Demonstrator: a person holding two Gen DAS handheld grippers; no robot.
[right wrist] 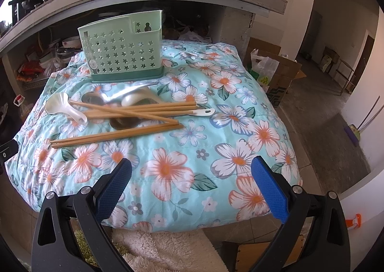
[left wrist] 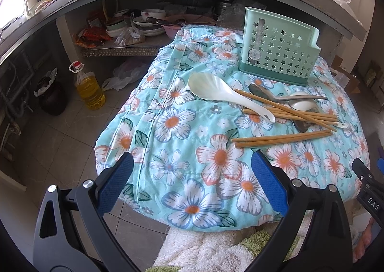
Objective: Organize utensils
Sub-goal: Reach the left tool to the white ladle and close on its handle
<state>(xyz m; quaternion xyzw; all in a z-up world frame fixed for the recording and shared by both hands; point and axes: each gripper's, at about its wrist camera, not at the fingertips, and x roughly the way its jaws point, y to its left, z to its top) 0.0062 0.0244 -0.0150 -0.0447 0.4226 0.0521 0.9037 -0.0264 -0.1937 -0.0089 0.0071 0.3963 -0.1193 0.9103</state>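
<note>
A green star-holed utensil holder (left wrist: 278, 48) (right wrist: 123, 48) stands upright at the back of a flower-print cloth (left wrist: 192, 151) (right wrist: 192, 151). In front of it lies a loose pile: a large white spoon (left wrist: 216, 90) (right wrist: 63, 106), a smaller white spoon (left wrist: 302, 103) (right wrist: 136, 99), metal spoons (left wrist: 261, 93) (right wrist: 96, 99) and several wooden chopsticks (left wrist: 283, 138) (right wrist: 115, 136). My left gripper (left wrist: 192, 173) is open and empty, near the cloth's front edge. My right gripper (right wrist: 192, 176) is open and empty, also short of the pile. The right gripper's tip shows at the left view's right edge (left wrist: 367, 180).
The cloth covers a low rounded table. A counter with shelves of bowls (left wrist: 148, 22) runs behind. A bottle of yellow oil (left wrist: 88, 87) and a dark pot (left wrist: 51, 99) stand on the tiled floor at left. Cardboard boxes and bags (right wrist: 271, 72) sit at right.
</note>
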